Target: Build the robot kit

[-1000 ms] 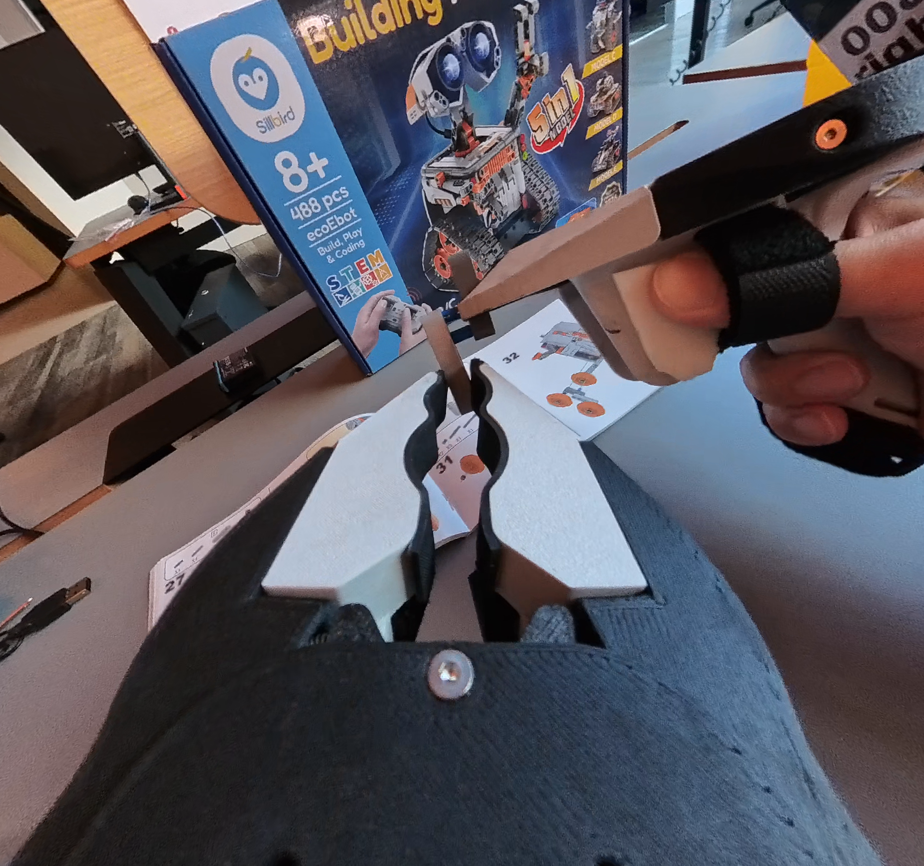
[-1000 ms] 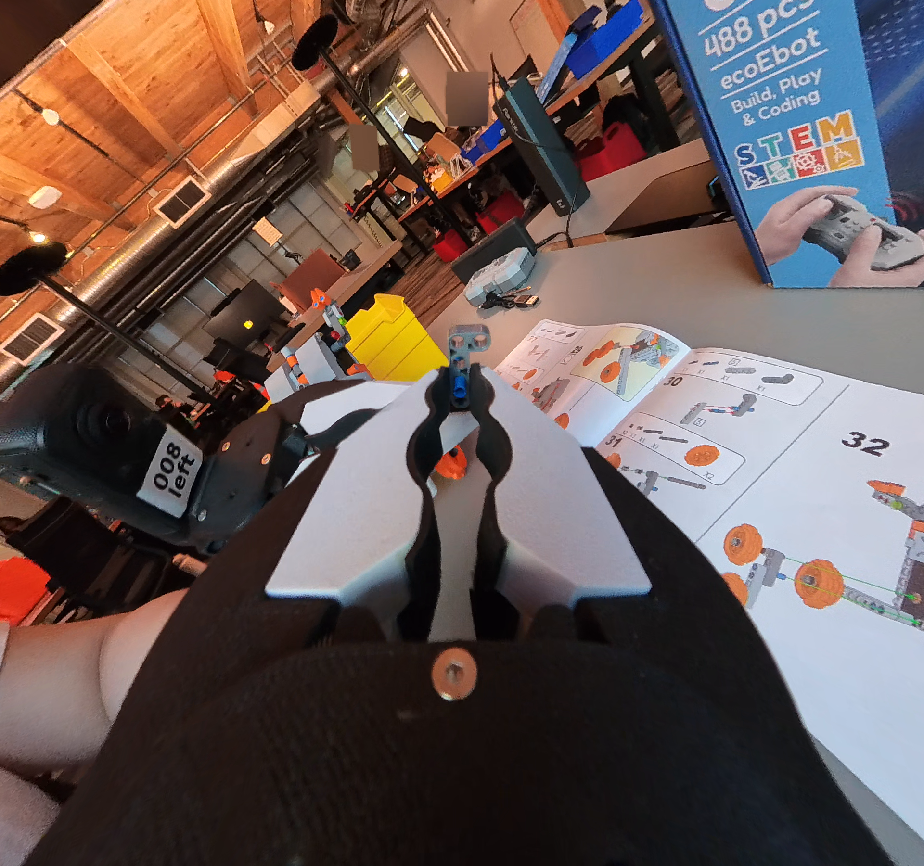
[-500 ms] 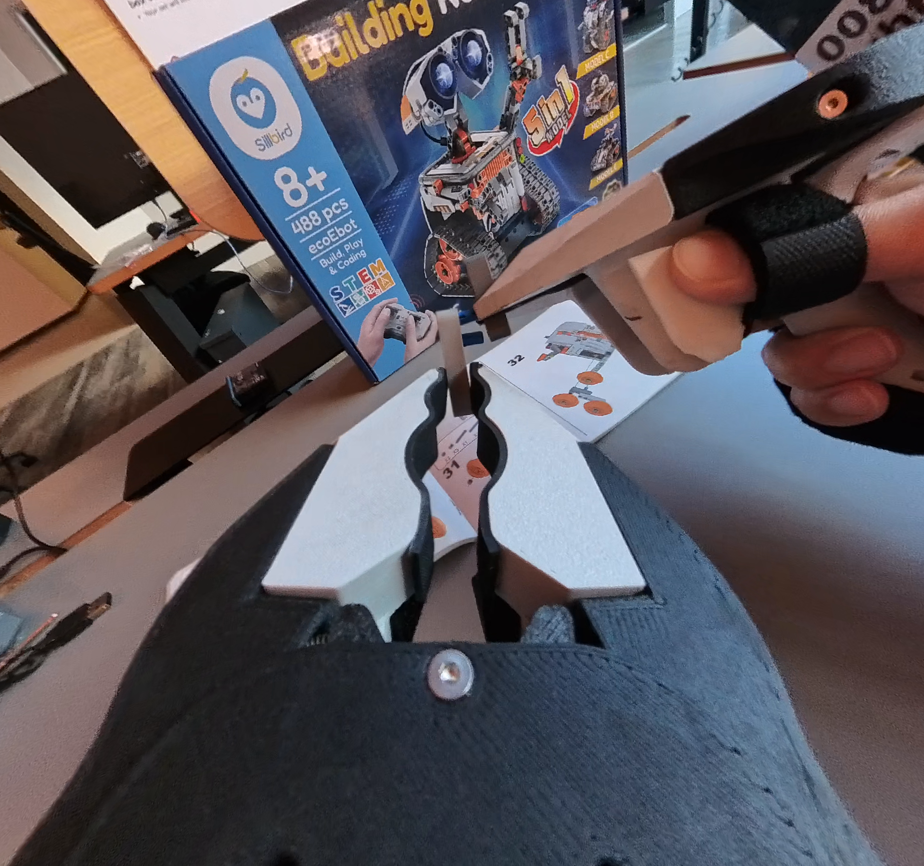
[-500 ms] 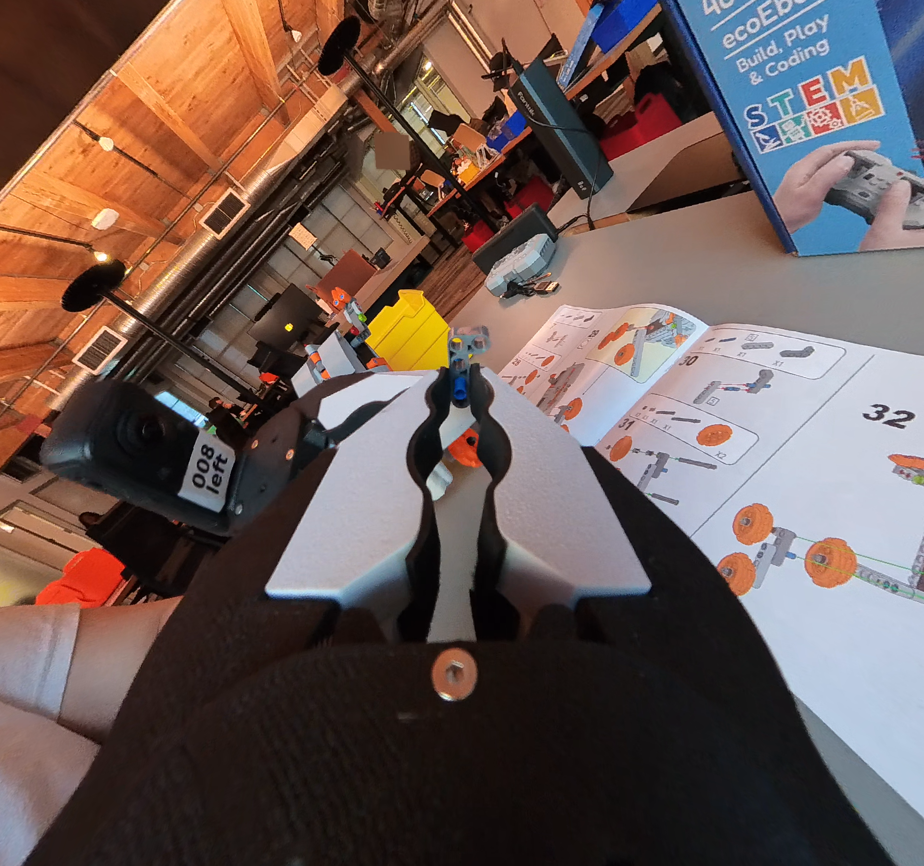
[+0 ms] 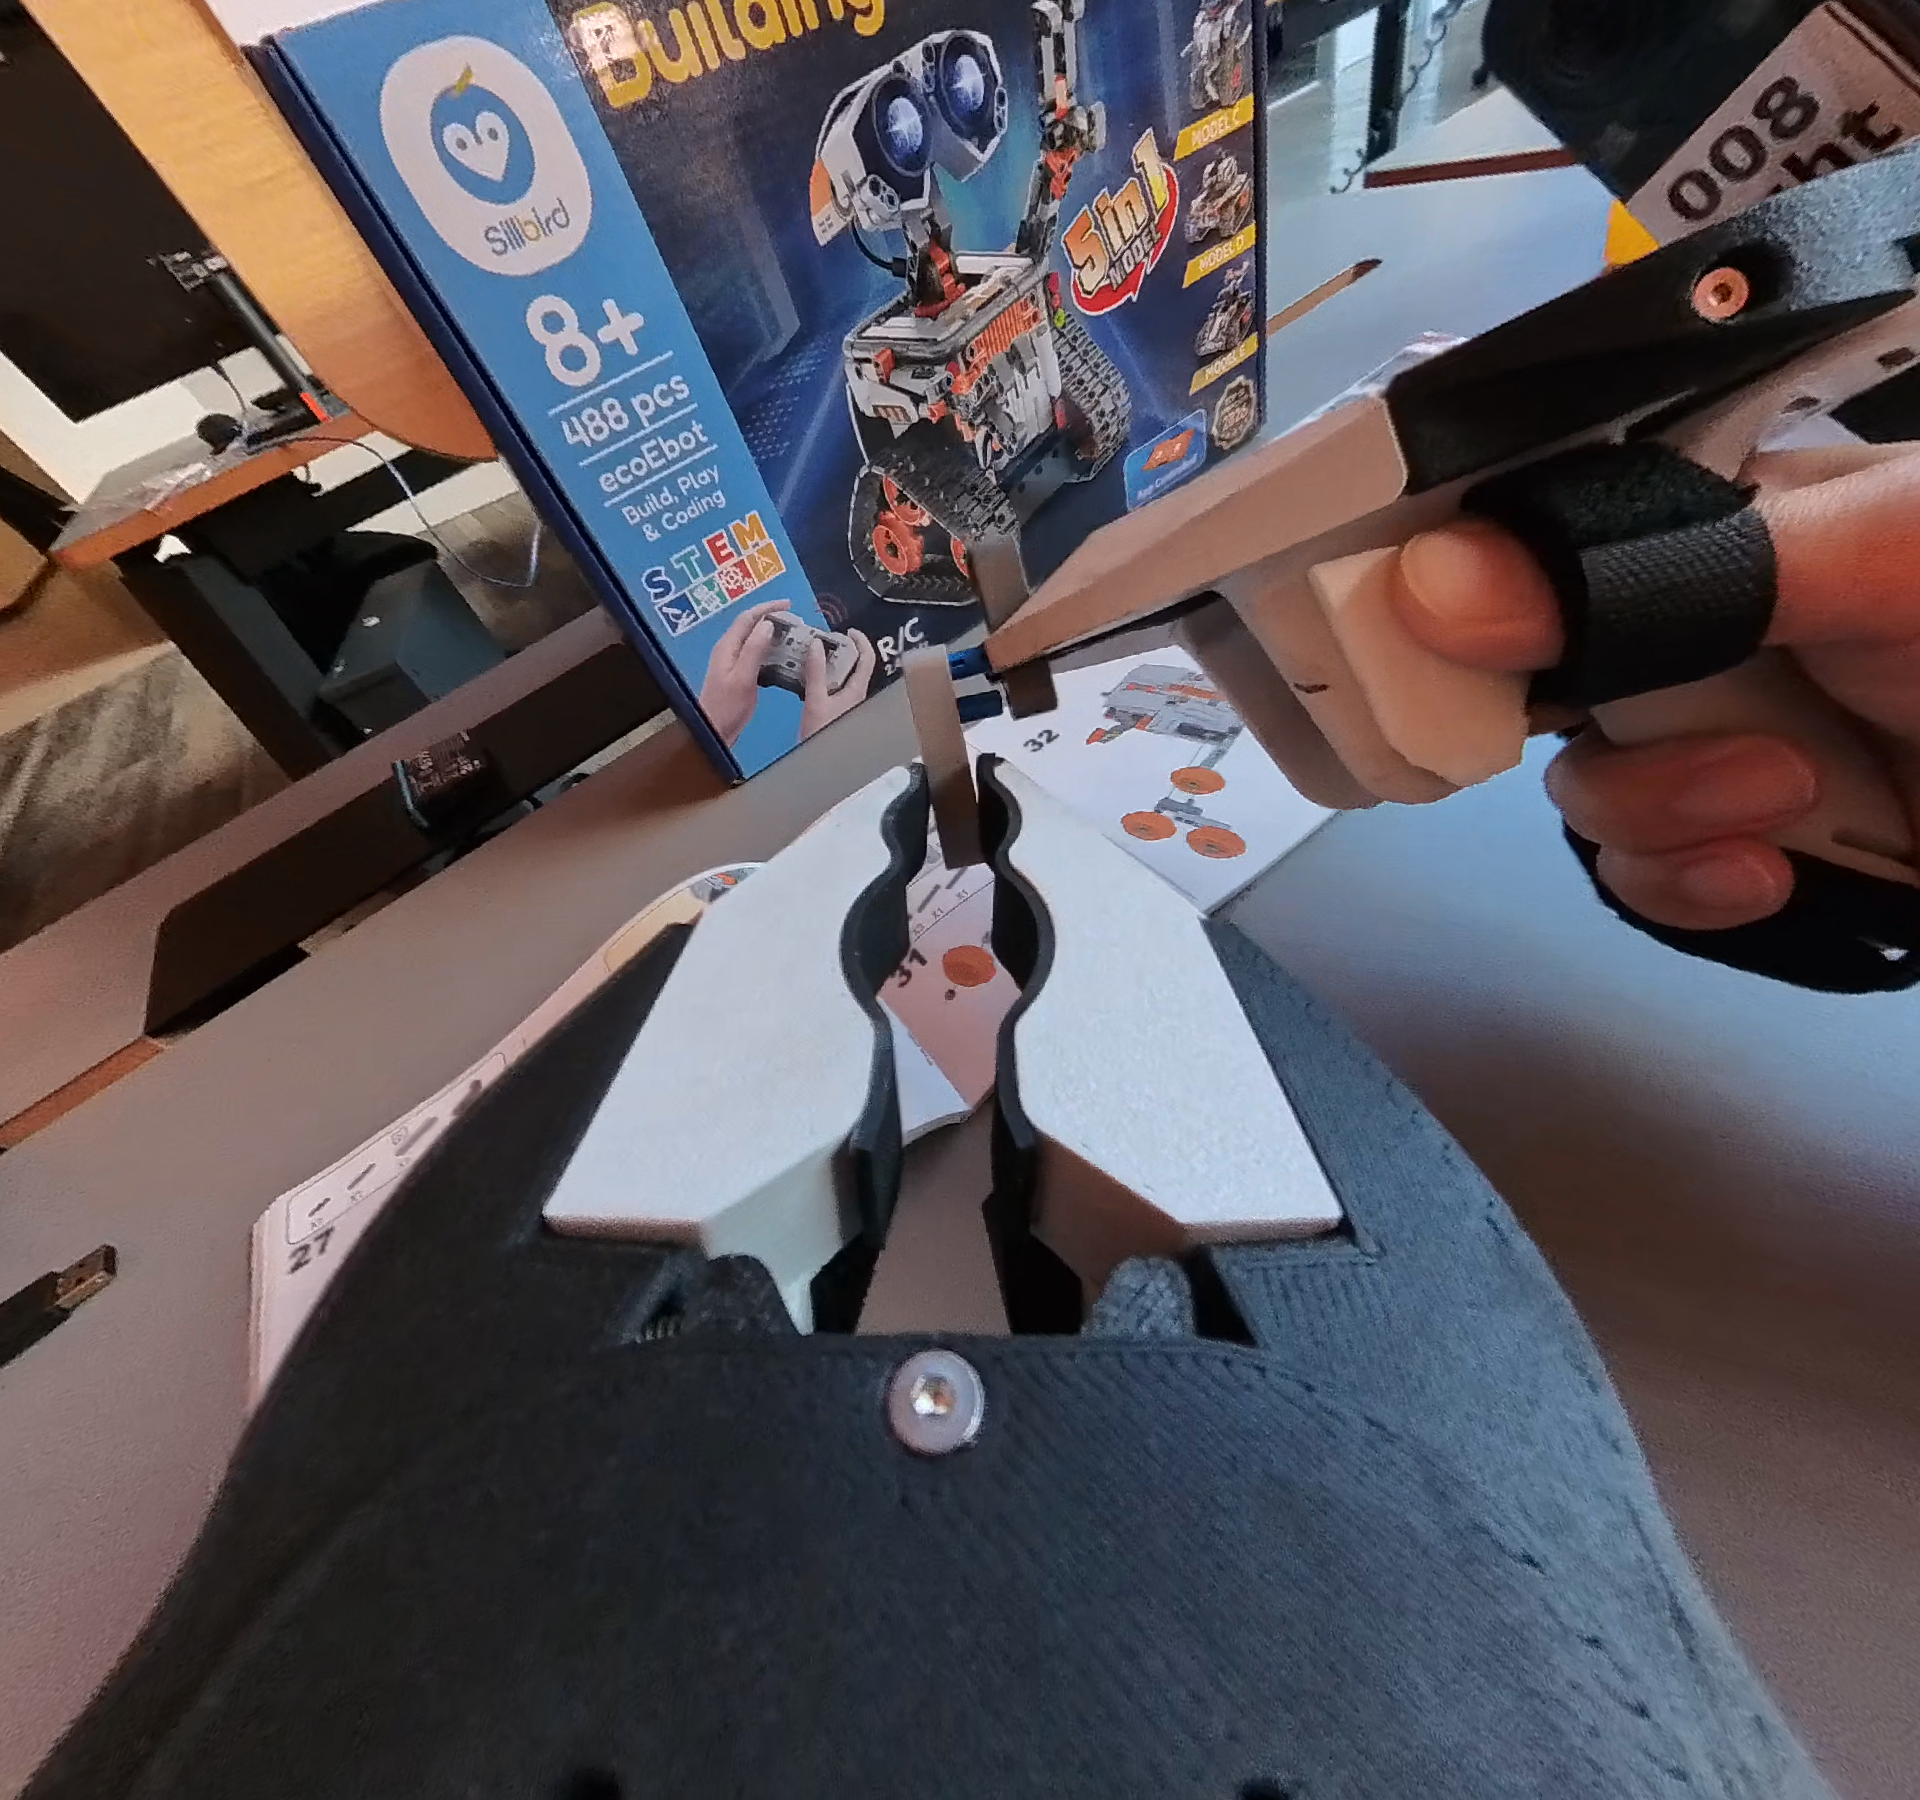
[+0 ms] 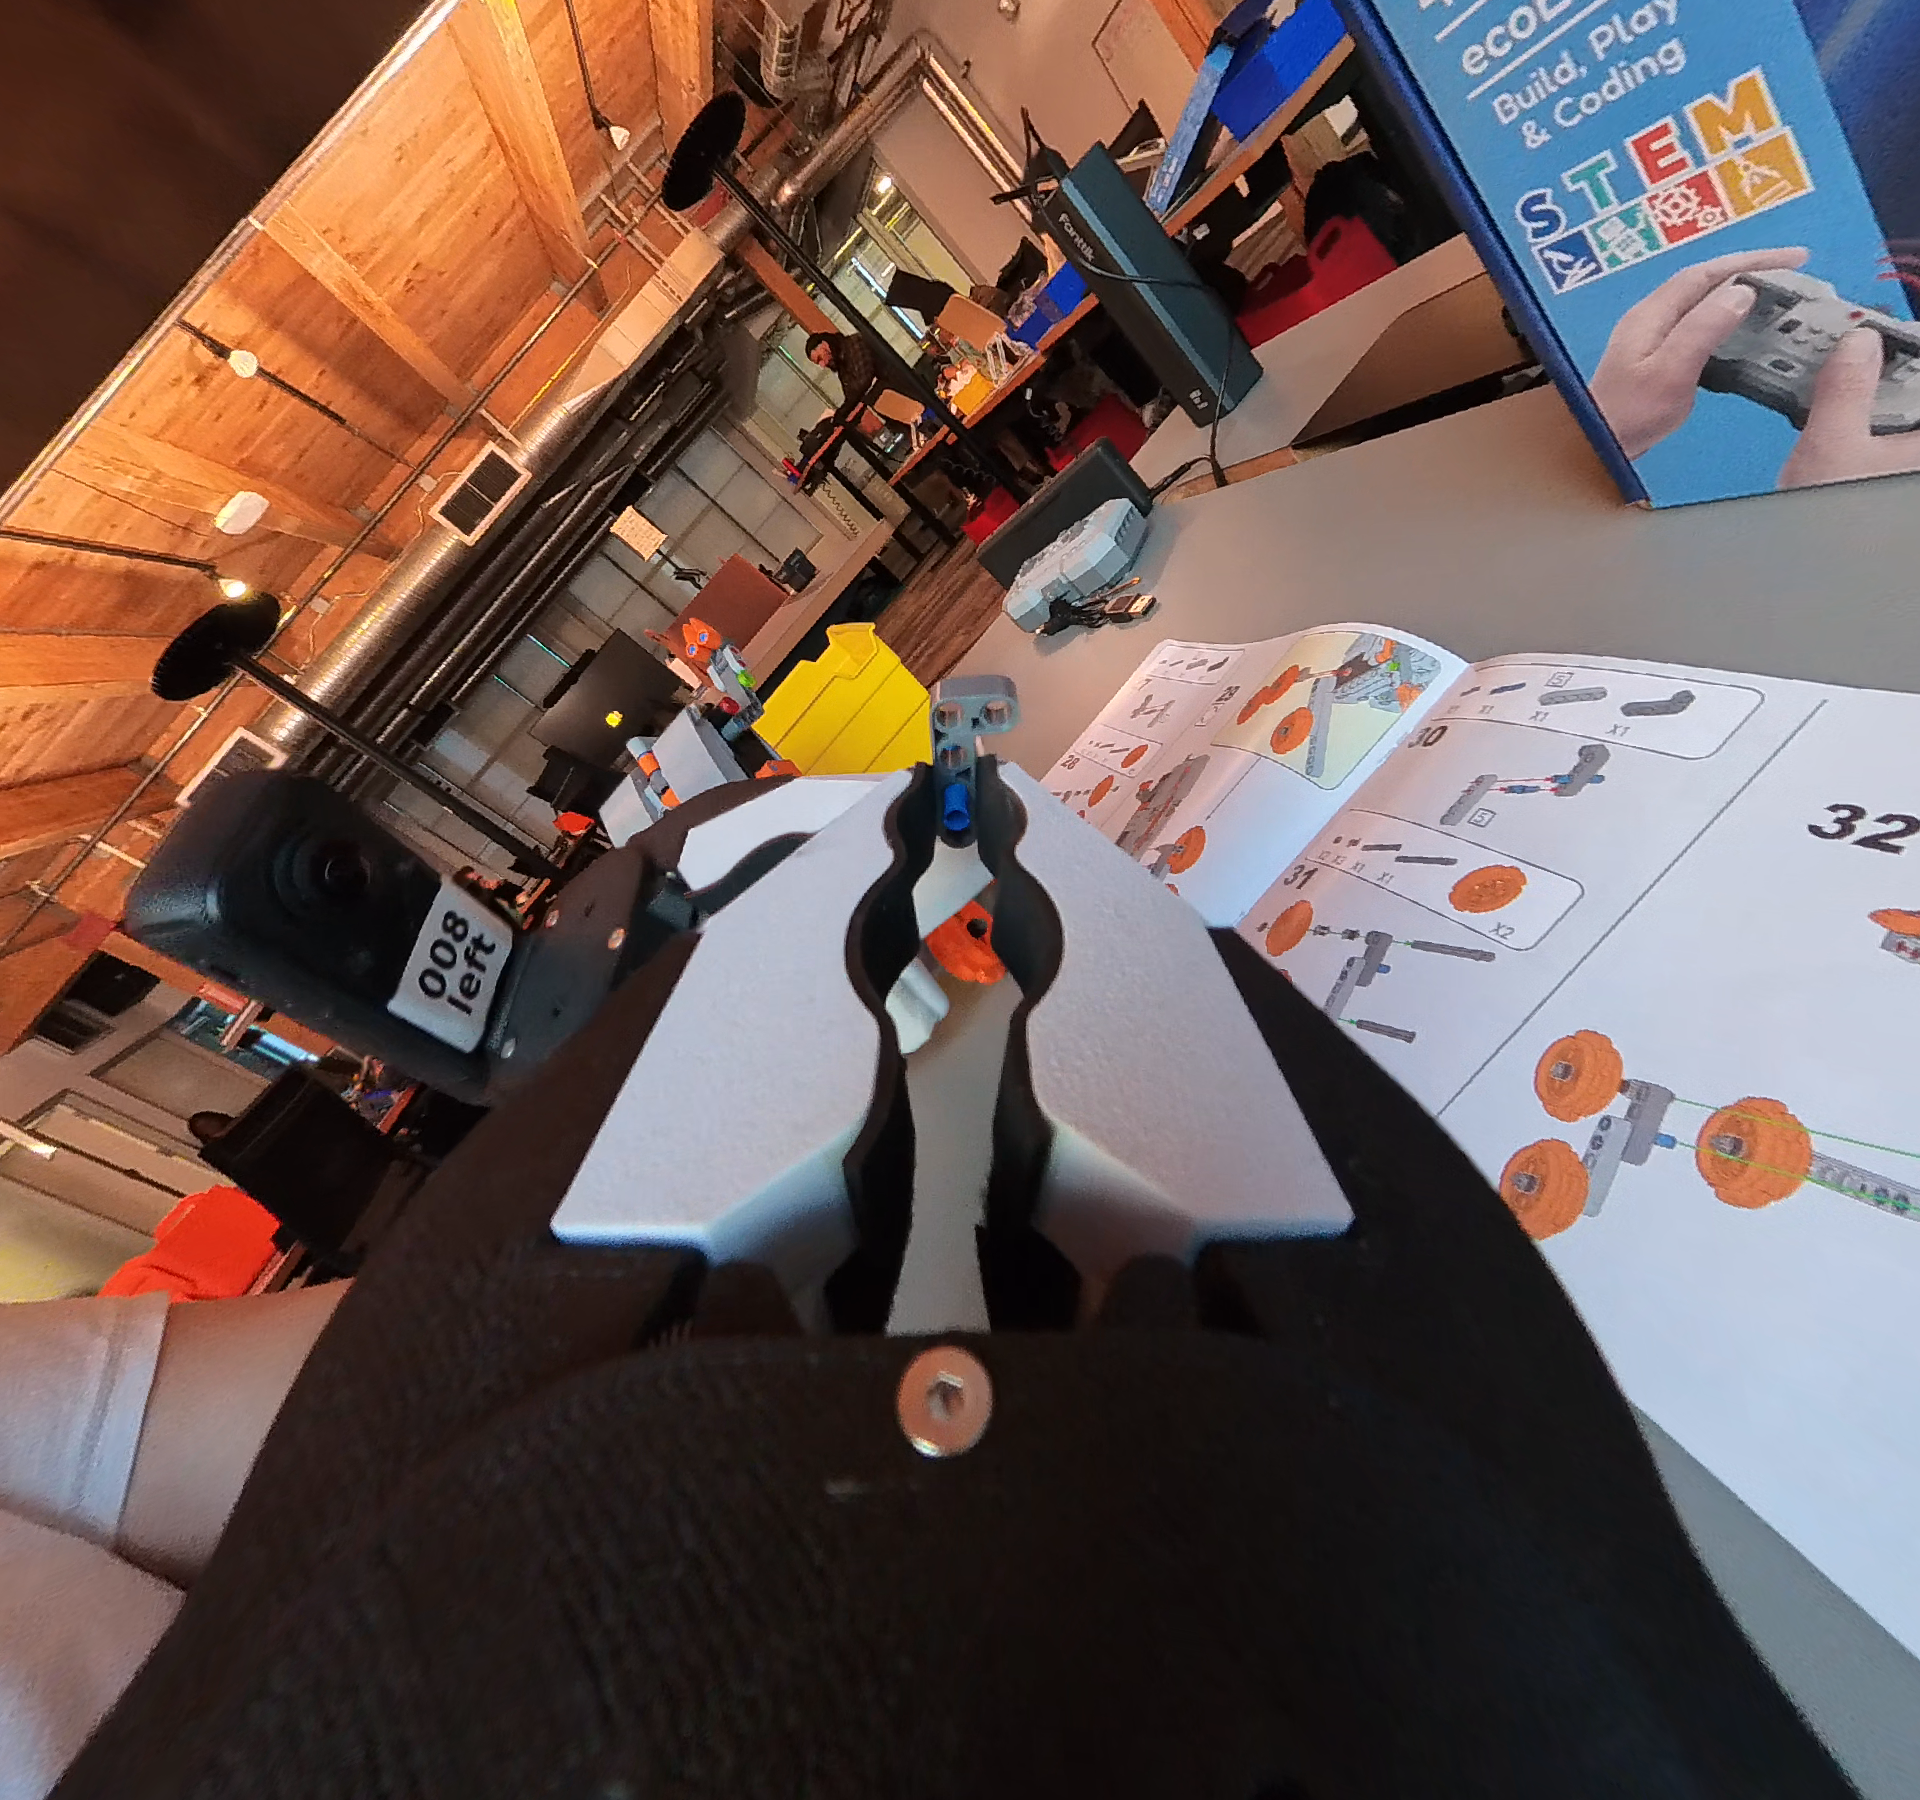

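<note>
My left gripper point(image 5: 951, 786) is shut on a short grey beam point(image 5: 943, 742) and holds it upright above the table. My right gripper point(image 6: 956, 786) is shut on a small grey connector point(image 6: 971, 711) with a blue pin point(image 6: 954, 803). In the left wrist view the right gripper point(image 5: 1013, 661) comes in from the right, held by a hand. Its blue pins point(image 5: 971, 685) touch the top of the beam. The left gripper's body and camera point(image 6: 312, 919) show at the left of the right wrist view. Its fingertips are hidden there.
A blue robot kit box point(image 5: 831, 296) stands at the back of the grey table point(image 5: 1558, 1127). An open instruction booklet point(image 6: 1558, 919) lies under both grippers. An orange wheel point(image 6: 966, 950), a yellow bin point(image 6: 842, 711), a grey battery unit point(image 6: 1081, 576) and a USB plug point(image 5: 62, 1293) lie around. My two grippers' fingertips are within a few centimetres of each other. The USB plug point(image 5: 62, 1293) is about 30 centimeters from both grippers' fingertips. The right camera catches it too, in the right wrist view point(image 6: 1130, 611).
Both grippers stay shut on their parts. The beam now stands straighter, and the right gripper's blue pins have come up against its top end. The right wrist view has tilted further.
</note>
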Demonstrator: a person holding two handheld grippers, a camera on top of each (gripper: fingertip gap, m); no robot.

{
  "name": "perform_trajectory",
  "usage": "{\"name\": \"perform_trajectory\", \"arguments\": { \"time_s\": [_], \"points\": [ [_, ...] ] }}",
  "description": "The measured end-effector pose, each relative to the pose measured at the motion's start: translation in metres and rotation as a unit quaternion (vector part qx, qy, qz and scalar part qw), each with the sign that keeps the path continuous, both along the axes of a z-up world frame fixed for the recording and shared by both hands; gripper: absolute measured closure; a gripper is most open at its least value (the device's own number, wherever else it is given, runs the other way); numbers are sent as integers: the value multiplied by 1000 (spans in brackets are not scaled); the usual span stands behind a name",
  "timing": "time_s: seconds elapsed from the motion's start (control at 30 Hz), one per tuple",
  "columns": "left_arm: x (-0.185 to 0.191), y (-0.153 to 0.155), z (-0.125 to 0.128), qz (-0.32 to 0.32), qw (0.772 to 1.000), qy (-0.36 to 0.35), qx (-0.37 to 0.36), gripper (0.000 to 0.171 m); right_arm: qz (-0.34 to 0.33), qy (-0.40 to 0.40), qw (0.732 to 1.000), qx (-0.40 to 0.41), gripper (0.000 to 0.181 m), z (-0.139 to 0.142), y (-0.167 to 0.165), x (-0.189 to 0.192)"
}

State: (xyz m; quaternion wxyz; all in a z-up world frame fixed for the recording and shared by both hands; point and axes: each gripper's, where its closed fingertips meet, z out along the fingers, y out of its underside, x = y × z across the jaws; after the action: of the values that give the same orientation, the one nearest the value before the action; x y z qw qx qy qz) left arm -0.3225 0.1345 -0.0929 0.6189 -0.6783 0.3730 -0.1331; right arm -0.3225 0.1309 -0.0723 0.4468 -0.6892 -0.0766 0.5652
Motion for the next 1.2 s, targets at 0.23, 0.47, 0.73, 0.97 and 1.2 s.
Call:
{"name": "perform_trajectory", "arguments": {
  "time_s": [0.23, 0.47, 0.73, 0.97, 1.2],
  "points": [
    [0, 2, 0, 14, 1000, 5, 13, 165, 7, 0, 1000, -7, 174, -3, 0, -1],
    [1, 3, -2, 4, 999, 32, 23, 166, 4, -16, 1000, -1, 174, -5, 1, 1],
    [1, -2, 5, -18, 999, -32, -29, 165, -3, -18, 998, 62, 174, 4, -1, -1],
    [4, -6, 7, -35, 999, -28, -19, 164, 12, -25, 998, 61, 174, 6, -3, 0],
    [4, -8, 6, -47, 999, -9, -12, 164, 22, -82, 994, 72, 174, 3, -6, -1]
  ]
}}
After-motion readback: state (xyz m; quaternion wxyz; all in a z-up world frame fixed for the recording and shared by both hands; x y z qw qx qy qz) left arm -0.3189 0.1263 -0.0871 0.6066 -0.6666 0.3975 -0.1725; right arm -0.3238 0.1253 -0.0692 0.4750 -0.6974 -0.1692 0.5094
